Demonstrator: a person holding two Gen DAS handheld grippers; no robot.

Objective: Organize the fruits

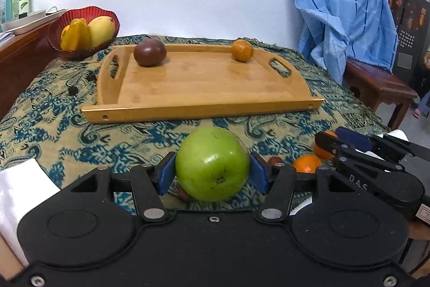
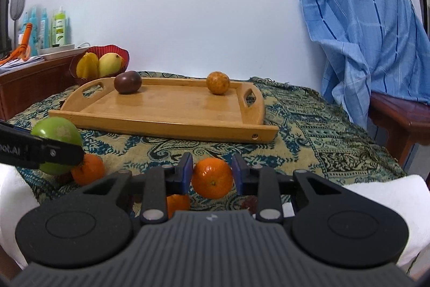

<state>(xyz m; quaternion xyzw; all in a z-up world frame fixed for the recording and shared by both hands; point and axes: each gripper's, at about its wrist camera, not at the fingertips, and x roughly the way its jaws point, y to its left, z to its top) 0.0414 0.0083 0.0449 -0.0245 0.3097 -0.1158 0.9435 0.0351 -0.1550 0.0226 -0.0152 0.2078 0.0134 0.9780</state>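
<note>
My left gripper (image 1: 212, 168) is shut on a green apple (image 1: 212, 163), held just above the patterned cloth in front of the wooden tray (image 1: 204, 109). My right gripper (image 2: 212, 176) is shut on an orange tangerine (image 2: 212, 178), also near the cloth, to the right of the left one. The tray holds a dark purple fruit (image 1: 149, 52) at its back left and a brownish-orange fruit (image 1: 242, 50) at its back right. More tangerines lie on the cloth: one beside the apple (image 2: 88, 173) and one under my right gripper (image 2: 178, 203).
A red bowl (image 1: 107, 15) with a mango and starfruit stands at the back left, beside a wooden cabinet (image 1: 18, 55). A chair draped with a blue cloth (image 1: 341, 7) stands to the right. White cloth (image 2: 376, 203) lies near both hands.
</note>
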